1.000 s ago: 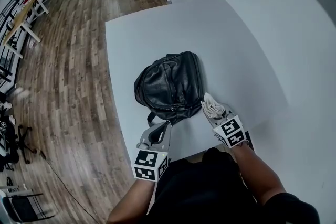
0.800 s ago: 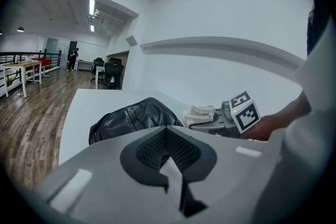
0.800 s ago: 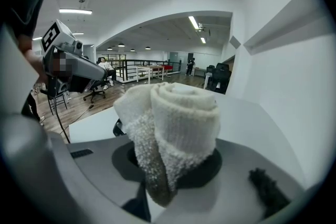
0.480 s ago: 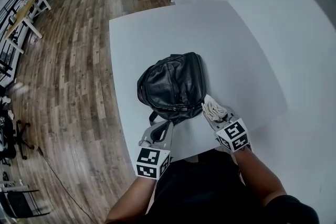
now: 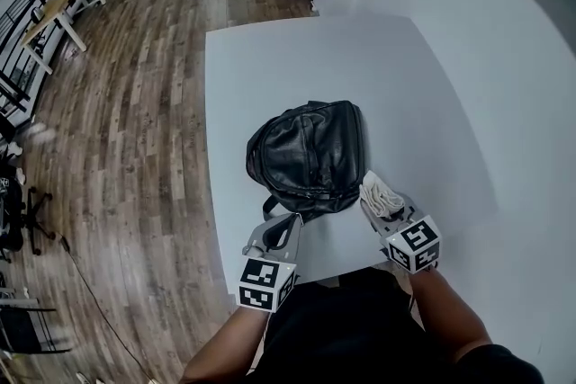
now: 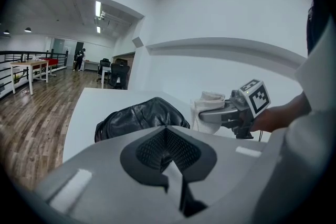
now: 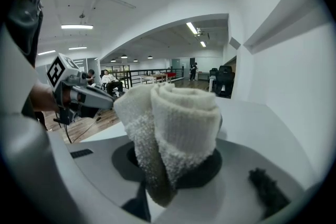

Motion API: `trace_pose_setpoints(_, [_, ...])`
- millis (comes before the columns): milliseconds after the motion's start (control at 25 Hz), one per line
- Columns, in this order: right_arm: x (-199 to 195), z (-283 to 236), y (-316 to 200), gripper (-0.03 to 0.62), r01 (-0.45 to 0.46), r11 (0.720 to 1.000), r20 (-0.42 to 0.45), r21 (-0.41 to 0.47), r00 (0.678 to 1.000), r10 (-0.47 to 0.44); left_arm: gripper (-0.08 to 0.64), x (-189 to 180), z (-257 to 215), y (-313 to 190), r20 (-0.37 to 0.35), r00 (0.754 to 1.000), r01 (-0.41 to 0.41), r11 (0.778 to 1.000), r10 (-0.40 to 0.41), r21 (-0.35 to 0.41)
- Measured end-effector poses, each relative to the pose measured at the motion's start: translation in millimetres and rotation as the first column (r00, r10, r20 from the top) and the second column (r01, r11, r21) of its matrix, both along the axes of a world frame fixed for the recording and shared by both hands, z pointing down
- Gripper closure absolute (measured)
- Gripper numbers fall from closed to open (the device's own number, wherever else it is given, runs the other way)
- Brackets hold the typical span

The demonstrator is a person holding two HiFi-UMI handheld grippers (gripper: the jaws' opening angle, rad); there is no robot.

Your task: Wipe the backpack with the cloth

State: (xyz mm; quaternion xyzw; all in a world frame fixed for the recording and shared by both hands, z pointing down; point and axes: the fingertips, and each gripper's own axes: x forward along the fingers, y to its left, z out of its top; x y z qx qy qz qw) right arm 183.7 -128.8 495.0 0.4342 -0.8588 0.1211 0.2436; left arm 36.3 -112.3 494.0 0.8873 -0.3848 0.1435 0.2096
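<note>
My right gripper [image 5: 385, 208] pinches the rolled white cloth [image 5: 376, 187], just beside the black leather backpack [image 5: 308, 157]. Left gripper [image 5: 284, 222] is pressed together.

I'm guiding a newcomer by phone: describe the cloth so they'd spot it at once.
Find the white table; a black backpack lies near its front edge. At the backpack's right side, the right claw grips the cloth: a rolled white terry bundle, fluffy where the backpack is shiny black.
</note>
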Motion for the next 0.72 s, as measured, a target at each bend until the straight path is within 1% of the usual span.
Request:
trace_pose_setpoints(120, [-0.7,-21.1,-12.0,0.503,-0.007,1.0,0.077,0.029,0.997,0.005,0.554,-0.9,1.8,-1.7,-0.001,1.0,0.018,1.0,-0.018,0.007])
trace_pose_setpoints(240, [-6.2,-35.2,-37.1,0.503,-0.024,0.999,0.152,0.046,0.988,0.016,0.554,-4.4,6.7,-2.6,0.012,0.999,0.03,0.999,-0.03,0.019])
trace_pose_setpoints(320, [-15.1,-40.7,-57.0,0.503,-0.021,0.998,0.163,0.063,0.986,0.011,0.554,-6.0,13.3,-1.5,0.04,0.999,0.025,1.0,-0.026,0.018])
trace_pose_setpoints(400, [-28.7,-45.5,-76.6,0.503,-0.003,0.996,0.163,0.087,0.987,-0.011,0.554,-6.3,19.9,1.0,0.066,0.998,0.014,1.0,-0.014,-0.006])
trace_pose_setpoints(480, [-45.6,-50.0,-95.6,0.503,0.022,0.993,0.165,0.112,0.985,-0.04,0.554,-7.4,21.4,2.2,0.073,0.997,0.015,1.0,-0.013,-0.023])
trace_pose_setpoints(600, [-73.2,-50.8,-124.9,0.503,0.059,0.988,0.179,0.142,0.98,-0.084,0.554,-12.4,24.0,1.7,0.086,0.996,0.032,0.999,-0.029,-0.03])
trace_pose_setpoints(720, [-99.9,-40.7,-153.0,0.503,0.088,0.982,0.182,0.164,0.976,-0.118,0.554,-20.3,30.6,2.5,0.097,0.994,0.062,0.997,-0.057,-0.043])
